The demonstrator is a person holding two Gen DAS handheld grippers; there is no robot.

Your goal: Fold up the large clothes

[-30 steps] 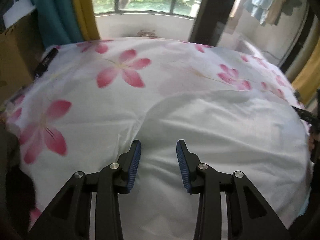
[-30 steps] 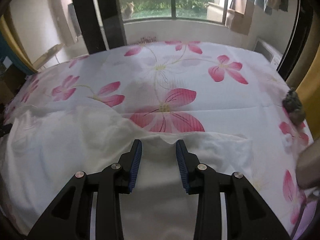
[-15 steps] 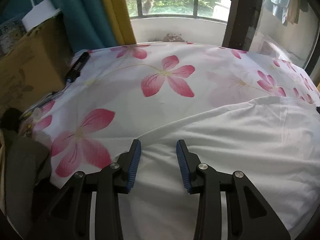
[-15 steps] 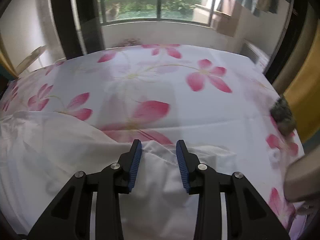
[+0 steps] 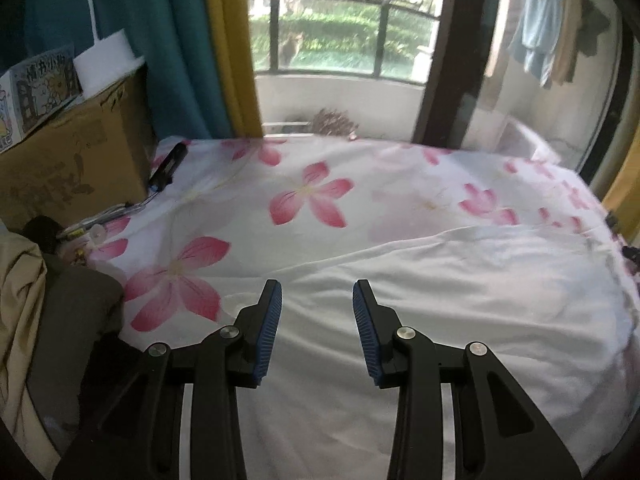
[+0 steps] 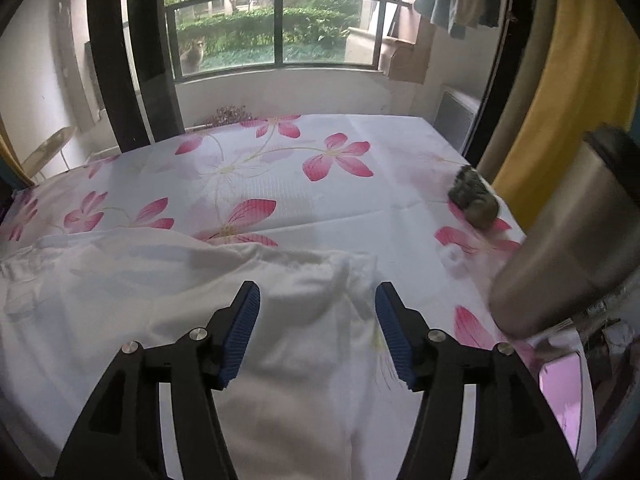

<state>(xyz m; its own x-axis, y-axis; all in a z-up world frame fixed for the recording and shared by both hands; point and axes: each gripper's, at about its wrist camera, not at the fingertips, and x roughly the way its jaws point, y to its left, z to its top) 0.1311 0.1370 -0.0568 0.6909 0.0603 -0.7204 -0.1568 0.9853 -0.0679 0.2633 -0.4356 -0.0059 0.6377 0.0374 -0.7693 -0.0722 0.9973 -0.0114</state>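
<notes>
Bed: floral sheet (image 5: 320, 184) under my white garment (image 5: 460, 280)
Left hand-held gripper (image 5: 317, 304): parted, empty, above garment
Right hand-held gripper (image 6: 318, 312): wide, empty, above garment

Right gripper (image 6: 318, 300) open above white garment (image 6: 168, 280), nothing between jaws. Garment spread on floral sheet (image 6: 360, 200). Steel flask (image 6: 568, 240) at right edge. Dark lump (image 6: 474, 198) beyond it, possibly cloth.
</notes>
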